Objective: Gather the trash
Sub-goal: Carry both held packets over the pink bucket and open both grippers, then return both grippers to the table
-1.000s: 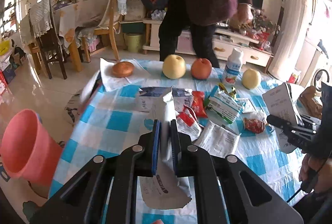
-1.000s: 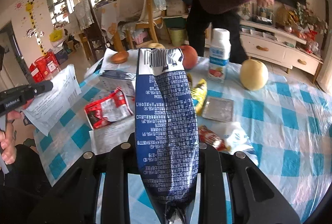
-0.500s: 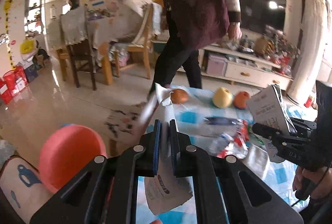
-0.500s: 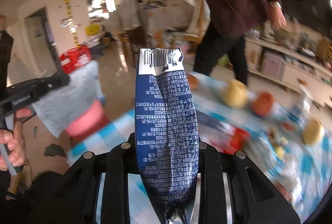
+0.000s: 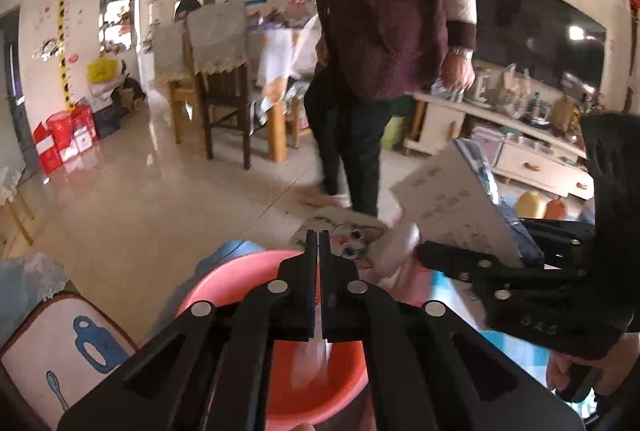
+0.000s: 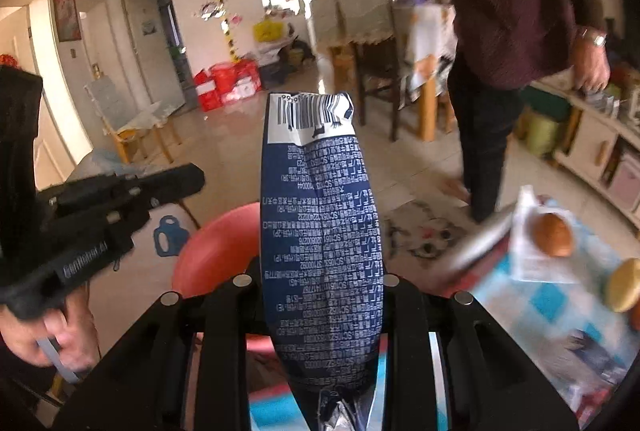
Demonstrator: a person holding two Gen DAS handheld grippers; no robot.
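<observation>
Glossy tiled floor (image 5: 132, 199) and a cluttered living room lie behind both tools. Over the pink basin (image 5: 320, 383) the left tool (image 5: 319, 243) is fully closed, with what looks like a blurred white paper scrap (image 5: 312, 359) hanging below its pads, inside the basin's mouth. Whether the pads pinch it I cannot tell. The right tool (image 6: 322, 295) is clamped on a flattened dark blue snack bag (image 6: 322, 231), which stands upright between its fingers, its white barcode end uppermost and a torn silver end at the bottom. It sits above the basin's near rim (image 6: 212, 247), close to the corner of the blue-checked surface (image 6: 548, 303).

To my eye, the long, stiff bag could catch on the rim or tip outward on release and land on the floor. With both tools crowding one opening they might knock together.
</observation>
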